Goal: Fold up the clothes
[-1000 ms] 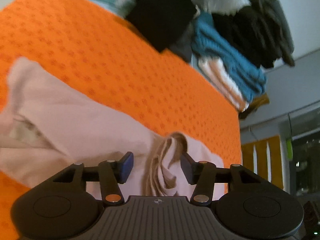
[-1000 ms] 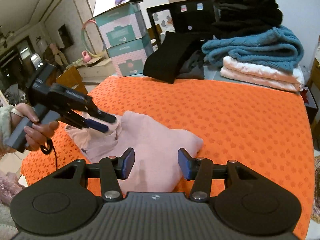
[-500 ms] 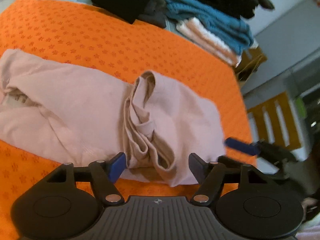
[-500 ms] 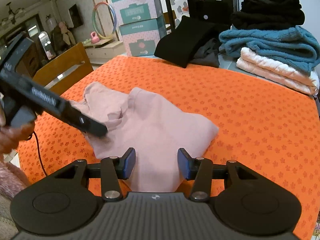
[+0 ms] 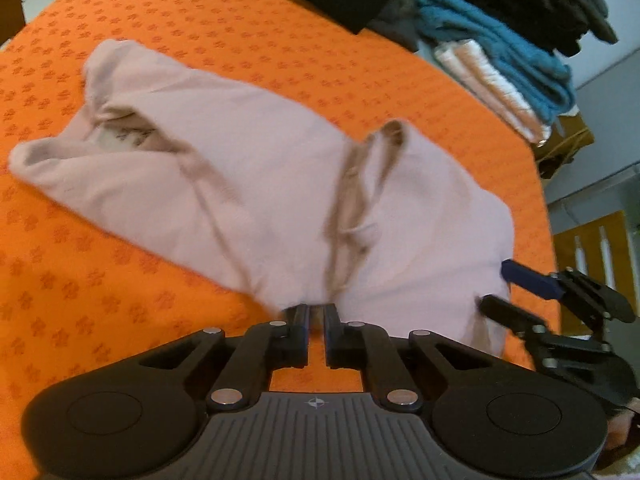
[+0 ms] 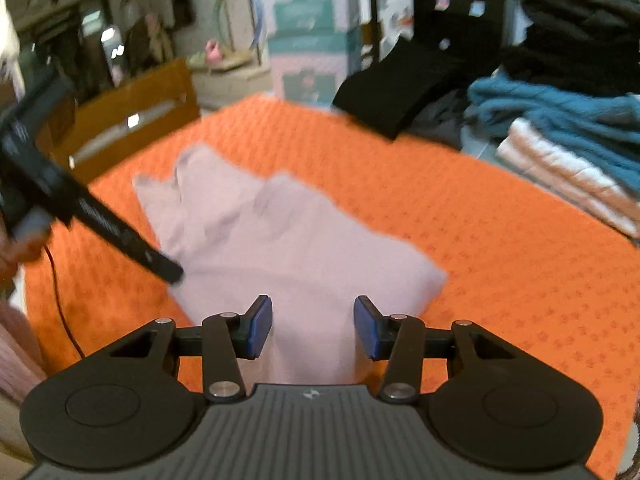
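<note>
Your left gripper (image 5: 317, 322) is closing right at the near hem of the pink garment (image 5: 280, 196), and the jaws are standing nearly together with a fold of the pink cloth pinched between the tips. That garment is lying half-folded across the middle of the orange worktop (image 5: 200, 32), its collar end reaching away to the left and a rumpled seam running up its centre.

Your right gripper (image 6: 313, 326) is hanging released, jaws parted about halfway, with the garment's near edge lying under the gap but nothing pressing on it. In the left view that same gripper is showing at the garment's right-hand corner, one blue pad just beside the cloth edge.

You're getting plenty of bare orange cloth to the right of the garment and beyond it. Along the far edge a stack of folded clothes (image 6: 576, 136) is sitting: dark pieces on top, a teal knit under them, pale layers at the bottom. A black garment (image 6: 400, 88) is draping over that far edge, well apart from the pink one. On the left, the worktop's edge is running close beside a wooden chair (image 6: 132, 108).
</note>
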Motion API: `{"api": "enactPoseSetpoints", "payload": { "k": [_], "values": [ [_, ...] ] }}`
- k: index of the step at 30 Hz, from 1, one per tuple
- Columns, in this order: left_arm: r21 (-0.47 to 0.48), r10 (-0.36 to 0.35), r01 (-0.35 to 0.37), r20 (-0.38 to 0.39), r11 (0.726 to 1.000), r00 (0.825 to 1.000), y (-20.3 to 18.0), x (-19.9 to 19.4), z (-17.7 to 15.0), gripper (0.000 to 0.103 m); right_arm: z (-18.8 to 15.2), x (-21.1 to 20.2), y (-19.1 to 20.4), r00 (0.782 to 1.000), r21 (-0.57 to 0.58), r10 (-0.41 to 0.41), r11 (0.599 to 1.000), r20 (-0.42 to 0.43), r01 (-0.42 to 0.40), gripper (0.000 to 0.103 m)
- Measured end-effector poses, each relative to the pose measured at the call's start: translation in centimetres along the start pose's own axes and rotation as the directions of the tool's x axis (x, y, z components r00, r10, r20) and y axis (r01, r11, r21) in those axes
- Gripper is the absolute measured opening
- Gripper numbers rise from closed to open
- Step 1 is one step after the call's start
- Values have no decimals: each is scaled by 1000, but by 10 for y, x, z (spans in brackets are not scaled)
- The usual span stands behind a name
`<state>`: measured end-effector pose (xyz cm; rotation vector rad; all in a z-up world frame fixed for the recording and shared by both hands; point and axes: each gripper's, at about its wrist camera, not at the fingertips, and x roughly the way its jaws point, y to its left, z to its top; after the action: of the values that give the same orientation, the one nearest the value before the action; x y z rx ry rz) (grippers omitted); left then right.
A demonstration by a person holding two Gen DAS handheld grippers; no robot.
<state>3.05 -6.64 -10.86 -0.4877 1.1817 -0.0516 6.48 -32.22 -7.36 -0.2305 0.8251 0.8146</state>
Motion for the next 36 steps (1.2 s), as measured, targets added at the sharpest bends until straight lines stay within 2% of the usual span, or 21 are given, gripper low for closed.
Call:
{"api": "enactPoseSetpoints", "payload": {
  "k": [2,4,8,12,15,18,21,23,26,30,31,33,34,36],
  "values": [
    [-1,-6,6,17,1000,1000,1,-6,-1,10,-6,9,2,1000,-16,-10,1000,-23,10,54],
    [16,-24,23,65,1000,998,0,-17,-2,11,-2,3,2,1000,-15,-4,1000,-15,4,54],
    [81,-75,64,151,995,986,-20,-34,5,17,12,-14,-1,998,-24,-7,1000,56,8,54],
    [176,-123,90,186,980,975,-54,-27,23,23,27,-13,-12,993,-30,-58,998,100,61,54],
    [195,-132,89,217,977,967,-74,-15,38,25,33,-1,-22,993,-10,-72,997,91,73,53],
    [185,-126,83,235,979,964,-85,1,49,26,33,16,-29,996,-10,-66,998,64,67,52],
    [154,-76,41,227,987,971,-84,20,55,26,29,35,-33,997,1,-63,998,35,63,52],
    [123,-66,41,208,992,976,-76,31,57,26,24,47,-36,998,29,-64,998,24,64,52],
    [26,-116,113,215,993,970,-59,36,61,26,17,53,-41,997,116,-62,992,53,56,54],
    [-5,-138,142,212,990,968,-50,33,66,28,20,44,-38,994,166,-84,983,69,72,54],
    [-15,-146,152,213,988,966,-48,30,67,32,21,39,-37,993,174,-92,982,75,78,54],
    [-30,-154,165,222,986,963,-44,23,66,45,23,25,-34,989,204,-116,974,89,95,54],
    [-36,-145,157,229,987,962,-43,18,65,59,23,18,-33,988,225,-125,969,93,102,54],
    [-40,-137,151,244,988,960,-40,8,62,62,19,4,-32,985,288,-144,951,97,110,55]
  ]
}}
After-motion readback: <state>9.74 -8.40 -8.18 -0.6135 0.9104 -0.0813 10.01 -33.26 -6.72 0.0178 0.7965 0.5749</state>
